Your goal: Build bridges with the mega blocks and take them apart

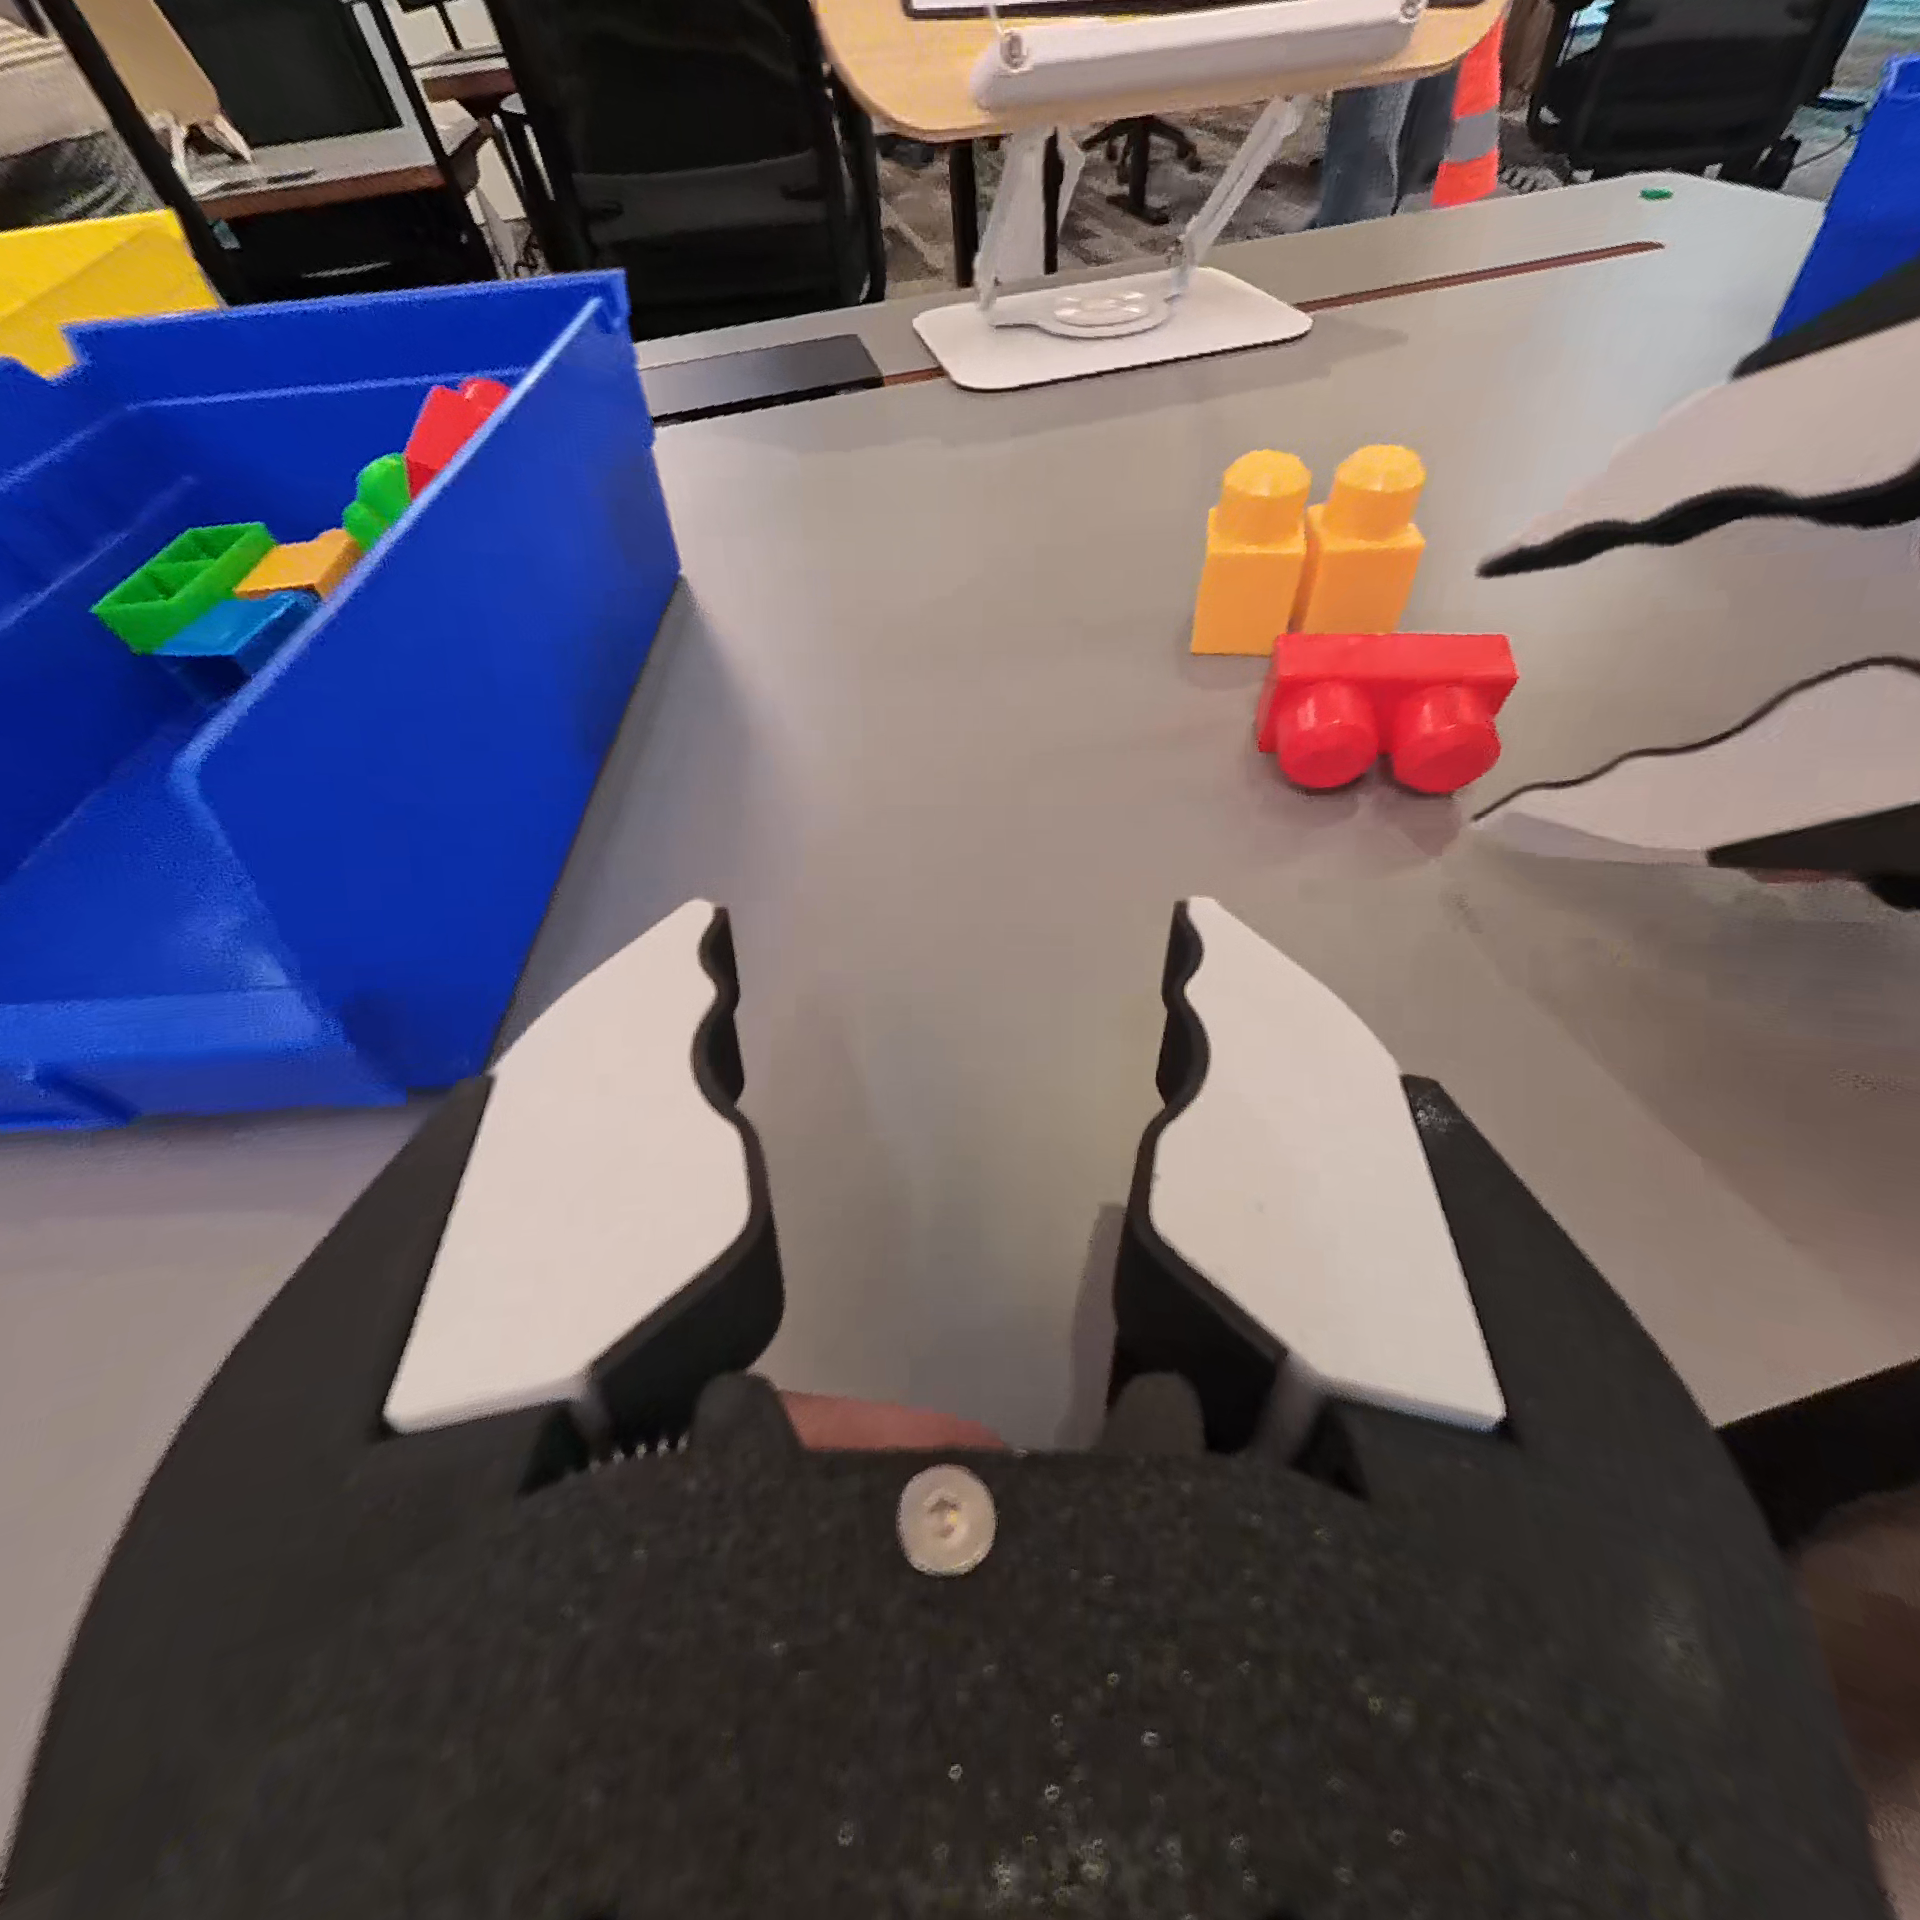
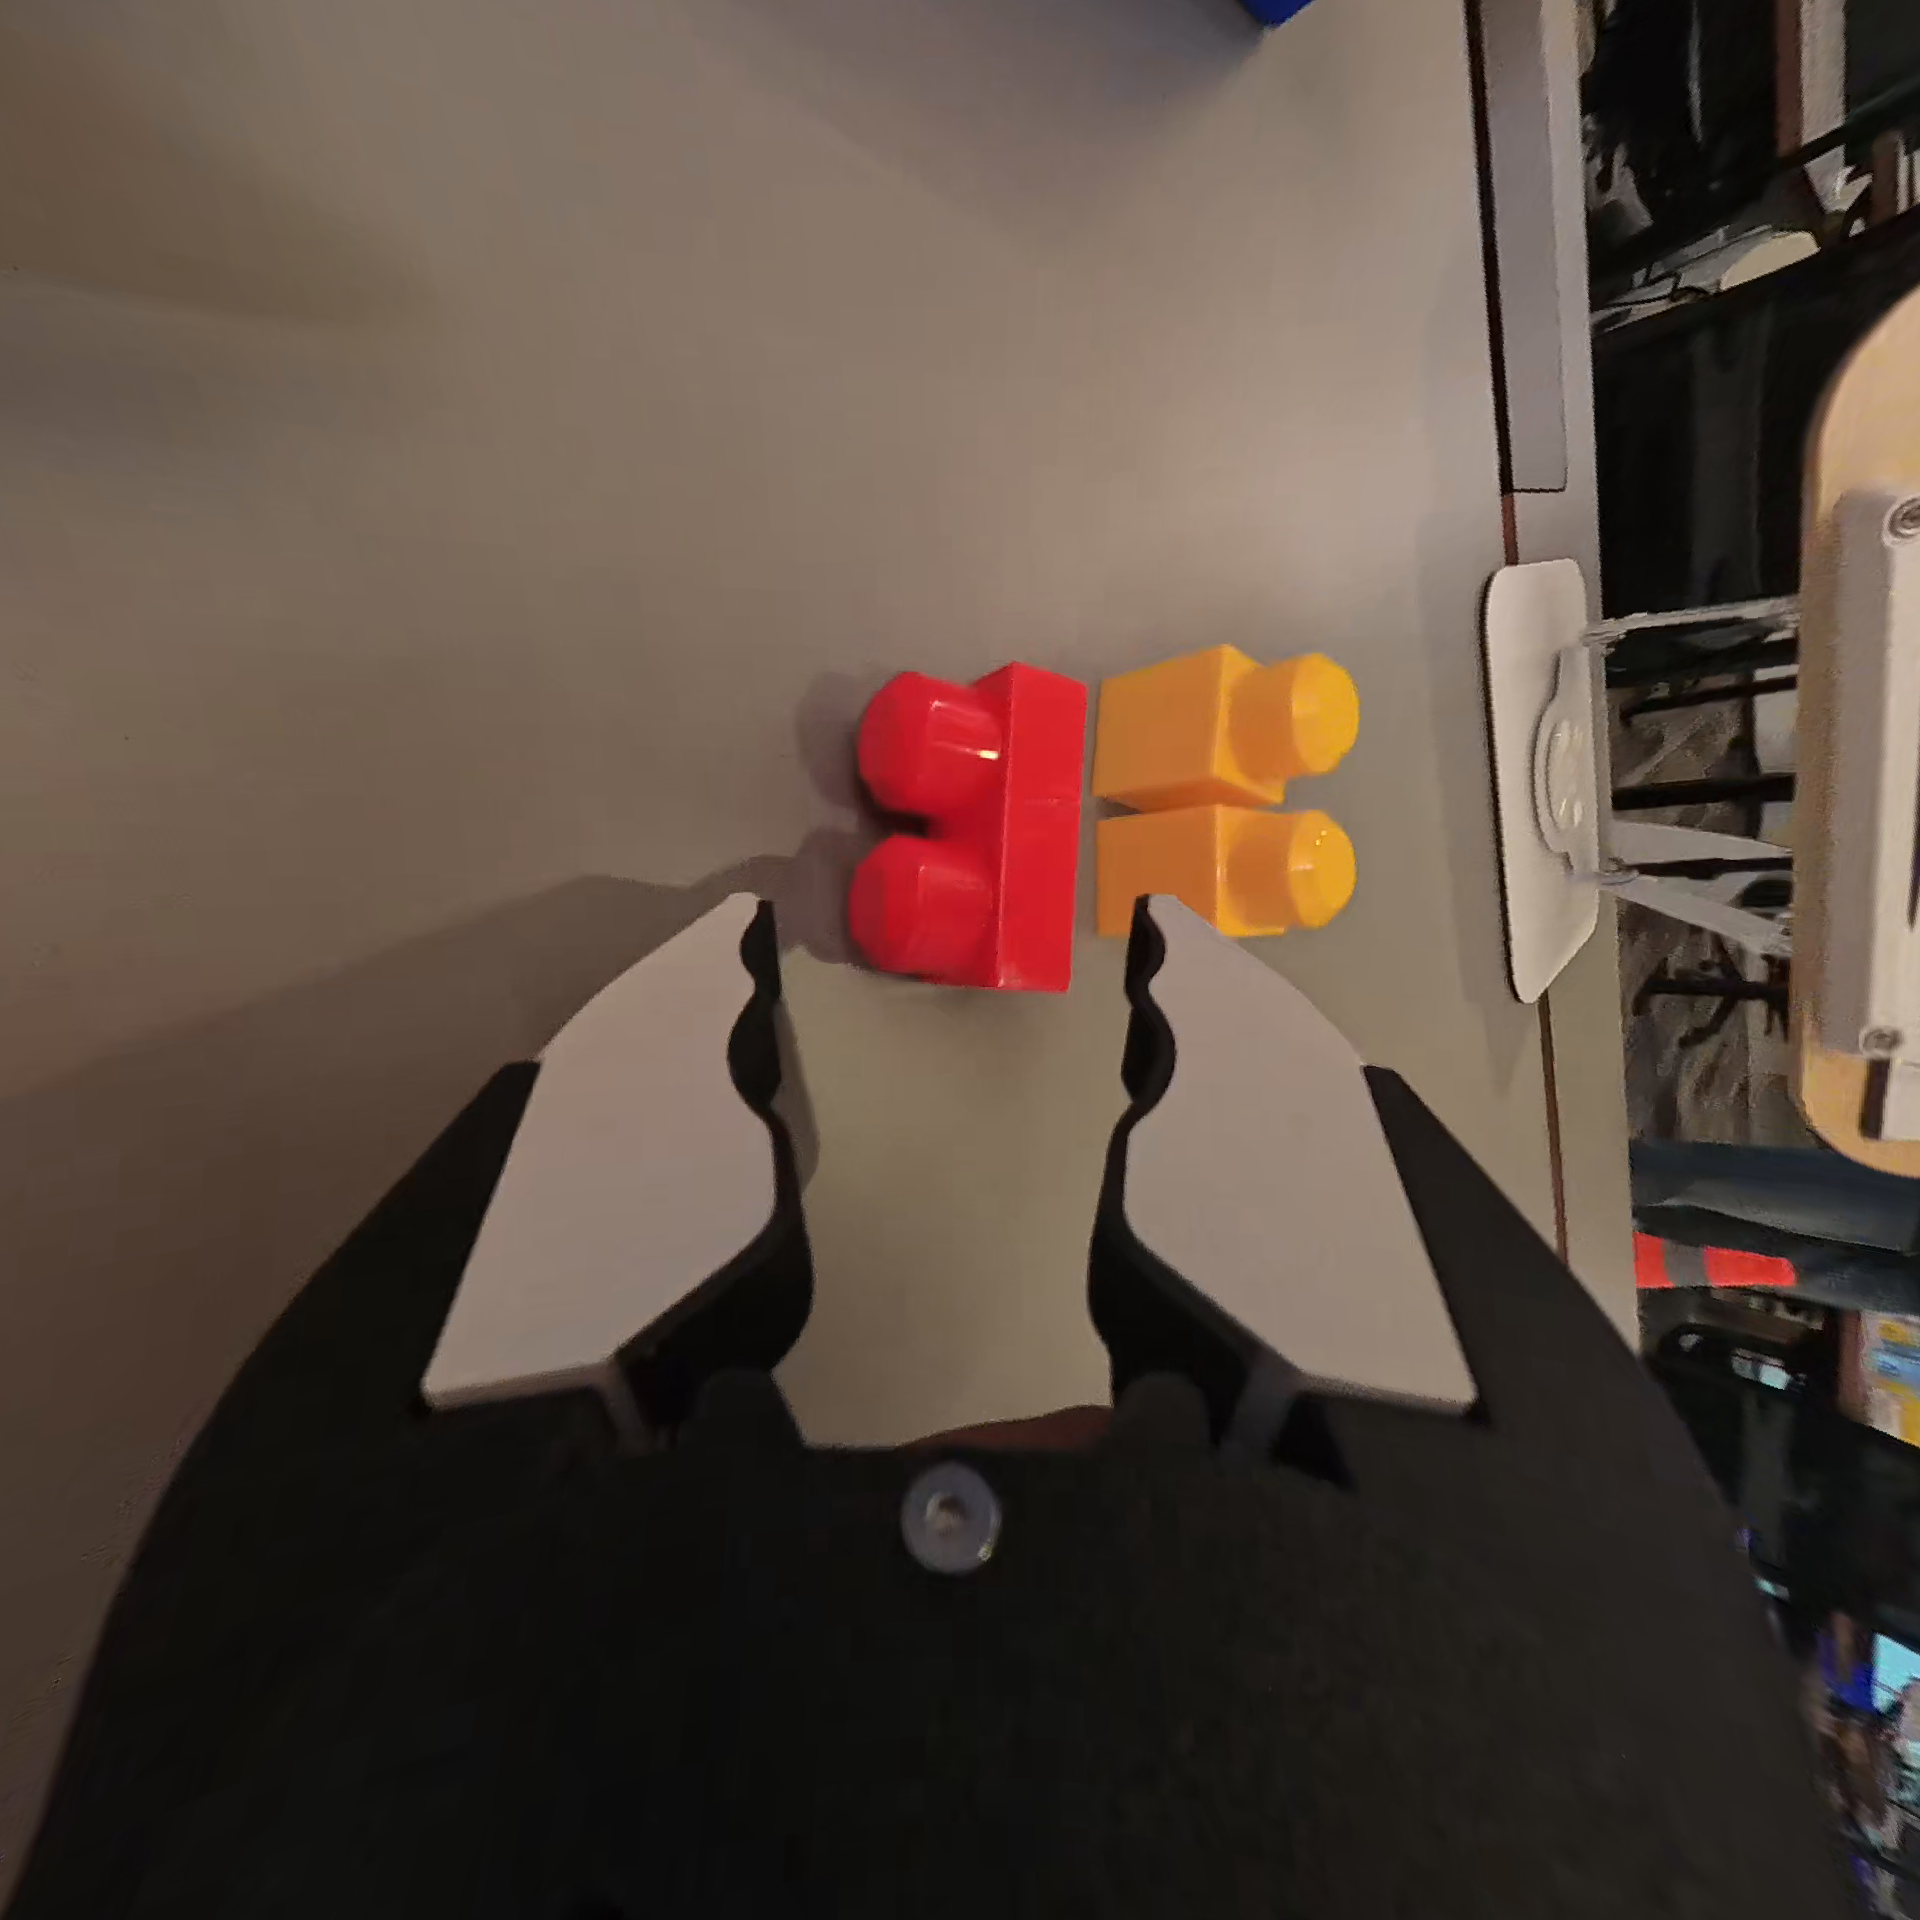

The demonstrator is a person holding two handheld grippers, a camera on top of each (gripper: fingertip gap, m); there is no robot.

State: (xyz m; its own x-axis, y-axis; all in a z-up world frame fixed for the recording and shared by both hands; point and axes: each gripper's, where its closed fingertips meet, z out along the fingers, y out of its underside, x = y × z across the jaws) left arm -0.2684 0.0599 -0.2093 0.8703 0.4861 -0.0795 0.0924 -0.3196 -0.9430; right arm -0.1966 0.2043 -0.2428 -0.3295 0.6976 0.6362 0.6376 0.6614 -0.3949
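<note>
- Red two-stud block (image 2: 971, 831) lies on its side on the grey table (image 2: 416, 520), just ahead of the right gripper (image 2: 951, 914), whose jaws are spread and empty.
- Two orange one-stud blocks (image 2: 1226, 795) stand close beyond its flat base; the gripper's far fingertip (image 2: 1143, 920) overlaps one, so closing may topple that block.
- Round studs could slip under the pinch.
- The left gripper (image 1: 951, 909) hovers released, well short of the blocks, the blue bin (image 1: 416, 727) to its left.

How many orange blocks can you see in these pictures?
3. Two orange blocks stand upright side by side on the table, one left of the other, behind a red block. A third lies in the blue bin; more may be hidden.
</note>
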